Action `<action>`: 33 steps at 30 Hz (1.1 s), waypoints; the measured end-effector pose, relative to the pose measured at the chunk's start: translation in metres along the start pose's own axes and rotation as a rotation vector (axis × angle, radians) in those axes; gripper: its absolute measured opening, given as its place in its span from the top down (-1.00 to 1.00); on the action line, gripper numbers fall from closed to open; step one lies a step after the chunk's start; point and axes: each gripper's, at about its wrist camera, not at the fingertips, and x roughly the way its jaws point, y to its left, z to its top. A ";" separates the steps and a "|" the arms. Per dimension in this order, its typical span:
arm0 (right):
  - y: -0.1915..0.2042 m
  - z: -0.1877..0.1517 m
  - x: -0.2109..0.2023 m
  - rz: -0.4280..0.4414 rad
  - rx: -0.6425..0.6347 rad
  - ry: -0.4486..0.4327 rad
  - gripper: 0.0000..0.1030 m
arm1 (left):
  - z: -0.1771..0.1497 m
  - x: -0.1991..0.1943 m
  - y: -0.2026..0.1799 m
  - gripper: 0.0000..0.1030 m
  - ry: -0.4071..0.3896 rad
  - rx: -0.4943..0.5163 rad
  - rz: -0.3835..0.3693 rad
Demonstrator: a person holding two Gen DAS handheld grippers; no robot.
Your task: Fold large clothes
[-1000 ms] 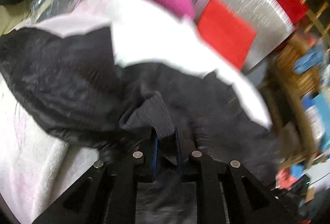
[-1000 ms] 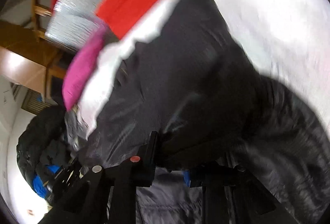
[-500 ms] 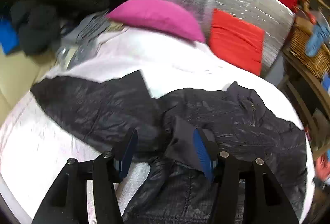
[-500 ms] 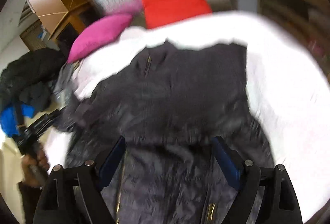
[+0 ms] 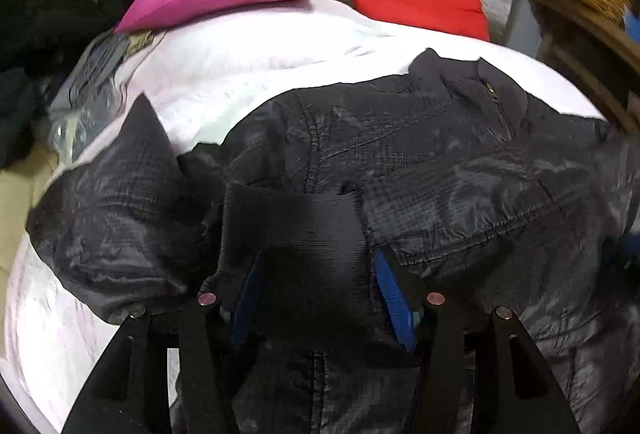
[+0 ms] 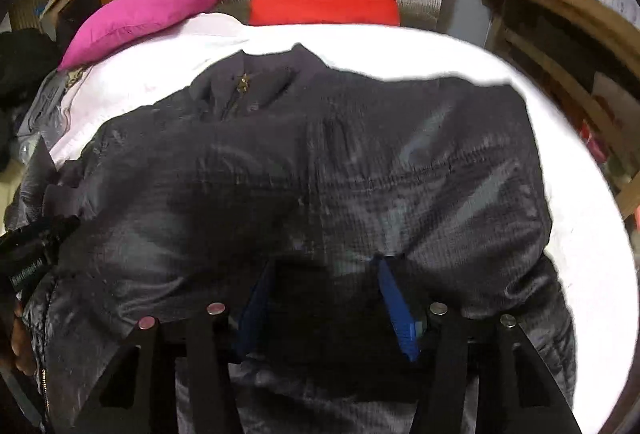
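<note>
White bed [image 5: 248,66] | black jacket [image 5: 420,154] now lies spread | left gripper [image 5: 316,290], right gripper [image 6: 324,298] spread wide, released since a second ago | next fold pending

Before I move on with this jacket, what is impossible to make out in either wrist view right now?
- Left wrist view: the jacket hem is cut off by the bottom edge and hidden by the left tool.
- Right wrist view: the right tool fingertips are buried in dark fabric.
- Both views: the fabric is motion-blurred.
</note>
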 end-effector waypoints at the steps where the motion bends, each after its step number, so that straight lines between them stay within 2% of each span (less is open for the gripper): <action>1: 0.003 0.003 -0.005 0.003 -0.004 -0.022 -0.12 | 0.000 -0.002 0.000 -0.14 -0.001 0.007 -0.003; 4: 0.012 0.013 -0.014 -0.029 -0.025 -0.081 -0.12 | 0.000 0.002 0.002 -0.15 0.002 -0.011 -0.019; 6: 0.020 0.016 -0.014 -0.041 -0.055 -0.091 -0.12 | -0.001 0.001 0.003 -0.16 0.000 -0.010 -0.015; 9: 0.038 0.014 -0.002 -0.047 -0.113 -0.063 -0.12 | -0.003 0.002 -0.003 -0.19 -0.006 0.018 0.005; 12: 0.055 0.011 0.021 -0.095 -0.176 -0.022 -0.12 | -0.003 0.004 -0.006 -0.22 -0.009 0.039 0.016; 15: 0.062 0.010 0.023 -0.136 -0.214 -0.039 -0.13 | -0.002 0.006 -0.006 -0.29 -0.005 0.051 0.016; 21: 0.064 0.004 0.019 -0.139 -0.219 -0.043 -0.13 | 0.001 -0.002 -0.006 -0.32 -0.008 0.039 0.012; 24: 0.069 0.001 0.014 -0.149 -0.247 -0.049 -0.13 | 0.005 -0.016 0.000 -0.34 -0.054 0.010 0.017; 27: 0.074 0.000 0.008 -0.146 -0.270 -0.058 -0.13 | 0.008 -0.030 0.004 -0.44 -0.126 -0.006 0.040; 29: 0.076 -0.001 0.003 -0.146 -0.271 -0.060 -0.13 | 0.009 -0.033 0.006 -0.51 -0.146 -0.013 0.056; 31: 0.077 -0.003 -0.002 -0.145 -0.274 -0.068 -0.13 | 0.009 -0.026 0.007 -0.51 -0.116 -0.013 0.063; 33: 0.077 -0.004 -0.005 -0.142 -0.273 -0.075 -0.13 | 0.007 -0.011 0.004 -0.52 -0.052 0.003 0.080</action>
